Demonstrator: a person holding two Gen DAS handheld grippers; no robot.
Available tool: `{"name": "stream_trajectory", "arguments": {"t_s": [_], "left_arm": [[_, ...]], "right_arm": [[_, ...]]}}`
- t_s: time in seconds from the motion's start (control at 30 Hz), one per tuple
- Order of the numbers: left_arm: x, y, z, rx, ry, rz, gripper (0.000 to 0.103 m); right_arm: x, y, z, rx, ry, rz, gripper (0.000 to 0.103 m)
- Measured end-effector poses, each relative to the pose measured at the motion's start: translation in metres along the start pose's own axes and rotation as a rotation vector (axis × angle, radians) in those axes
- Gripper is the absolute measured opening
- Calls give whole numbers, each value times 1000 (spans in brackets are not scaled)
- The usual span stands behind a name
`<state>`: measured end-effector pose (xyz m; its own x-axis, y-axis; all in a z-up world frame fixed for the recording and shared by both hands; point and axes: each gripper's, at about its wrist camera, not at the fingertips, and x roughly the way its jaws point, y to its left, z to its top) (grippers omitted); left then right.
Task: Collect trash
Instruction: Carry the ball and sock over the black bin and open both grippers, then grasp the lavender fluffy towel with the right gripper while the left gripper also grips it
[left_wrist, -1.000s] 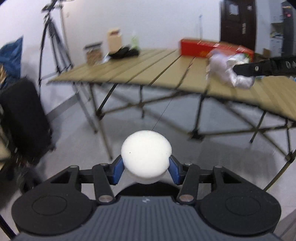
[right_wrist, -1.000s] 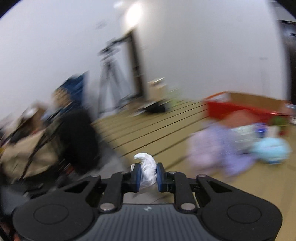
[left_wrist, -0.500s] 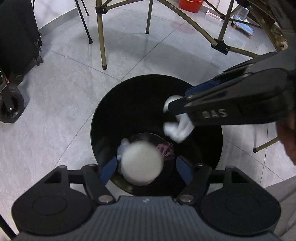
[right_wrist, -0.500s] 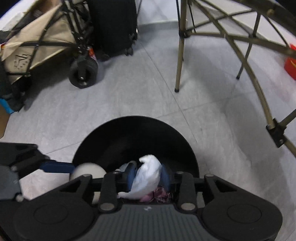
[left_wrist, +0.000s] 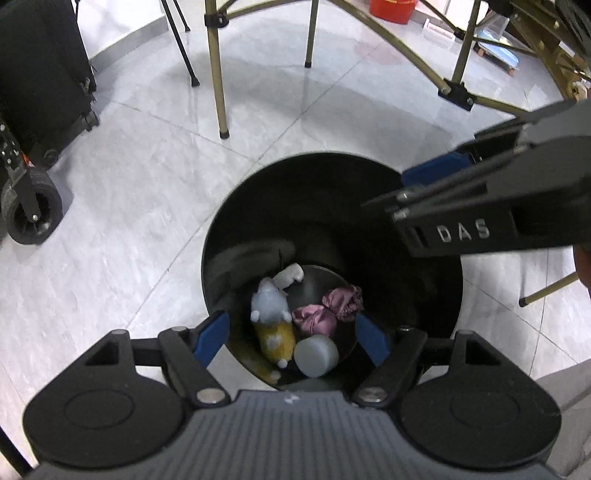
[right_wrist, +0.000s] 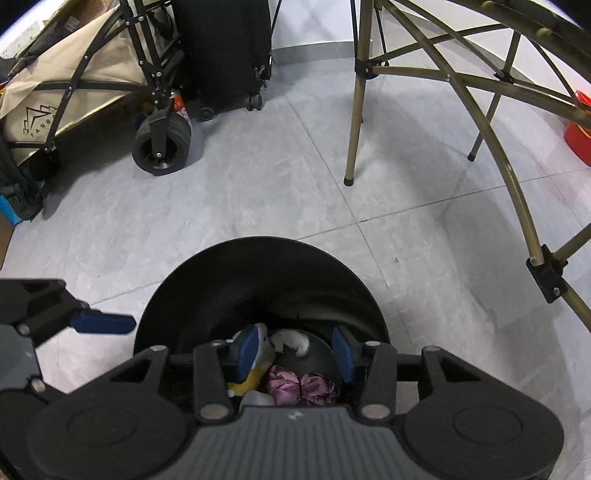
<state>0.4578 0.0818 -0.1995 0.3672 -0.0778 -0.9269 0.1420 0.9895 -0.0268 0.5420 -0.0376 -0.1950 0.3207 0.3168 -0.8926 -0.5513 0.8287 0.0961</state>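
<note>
Both grippers are held over the black bin (left_wrist: 258, 206), bare floor lying around its rim. The left gripper (left_wrist: 291, 341) and right gripper (right_wrist: 297, 354) are seen empty, fingers opening. The white disc (left_wrist: 316, 356) and crumpled tissue (right_wrist: 293, 341), gripped a second ago, now lie on the bin's bottom.

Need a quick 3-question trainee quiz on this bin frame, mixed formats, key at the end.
1. True or false: the white foam disc lies on the bottom of the black trash bin.
2. What lies beside the pink crumpled cloth? A) a glass bottle B) a blue-and-yellow plush toy C) a banana
3. Fill in: the left gripper and right gripper, jaws opening, hold ____.

Key: 1 true; 2 B; 3 nothing
</note>
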Motion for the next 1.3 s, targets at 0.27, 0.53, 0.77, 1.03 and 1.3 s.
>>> {"name": "stream_trajectory", "arguments": {"t_s": [0.27, 0.53, 0.77, 1.03, 1.3], "left_arm": [[-59, -13, 24, 40, -254, 82, 80], [-138, -69, 59, 126, -608, 34, 82], [-157, -128, 134, 39, -756, -48, 82], [-134, -149, 196, -60, -794, -67, 82], [-116, -150, 193, -95, -745, -211, 82]], "right_arm": [[-63, -12, -6, -22, -165, -13, 43], [-210, -69, -34, 150, -610, -71, 47], [-255, -150, -45, 389, -792, -334, 58], [-186, -197, -2, 414, -626, -308, 42], [-190, -156, -14, -103, -500, -395, 21]]}}
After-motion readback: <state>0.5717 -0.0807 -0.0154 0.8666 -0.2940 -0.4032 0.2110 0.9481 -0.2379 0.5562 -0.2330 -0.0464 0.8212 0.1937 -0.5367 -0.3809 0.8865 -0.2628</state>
